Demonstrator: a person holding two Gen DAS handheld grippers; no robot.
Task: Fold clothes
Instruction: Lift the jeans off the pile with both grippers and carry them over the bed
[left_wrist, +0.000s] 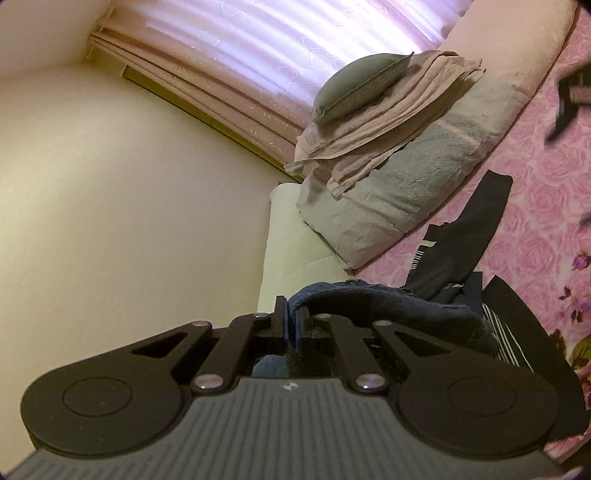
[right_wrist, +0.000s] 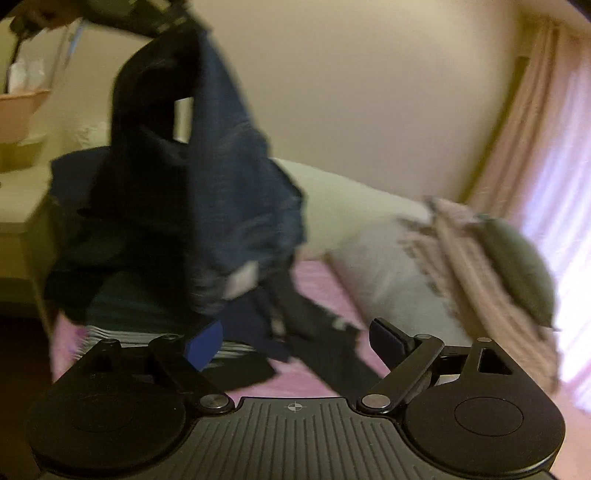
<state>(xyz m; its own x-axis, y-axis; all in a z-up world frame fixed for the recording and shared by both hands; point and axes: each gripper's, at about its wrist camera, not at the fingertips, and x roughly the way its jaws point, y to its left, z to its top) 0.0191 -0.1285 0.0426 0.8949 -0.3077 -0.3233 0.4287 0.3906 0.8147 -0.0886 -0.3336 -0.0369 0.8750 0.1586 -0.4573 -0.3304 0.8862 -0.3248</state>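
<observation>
Your left claw is clamped tight on a fold of a blue denim garment, and its own camera only gets that bunched edge draped over the fingers. The right wrist view gives you what that one can't: the same denim piece hanging up in the air, blurry, above a heap of dark clothes on the pink floral bedspread. Your right claw is spread wide with nothing in it, blue pads showing. Behind the pile there's a grey pillow with folded beige sheets and a small green cushion stacked on top, curtains beyond.
</observation>
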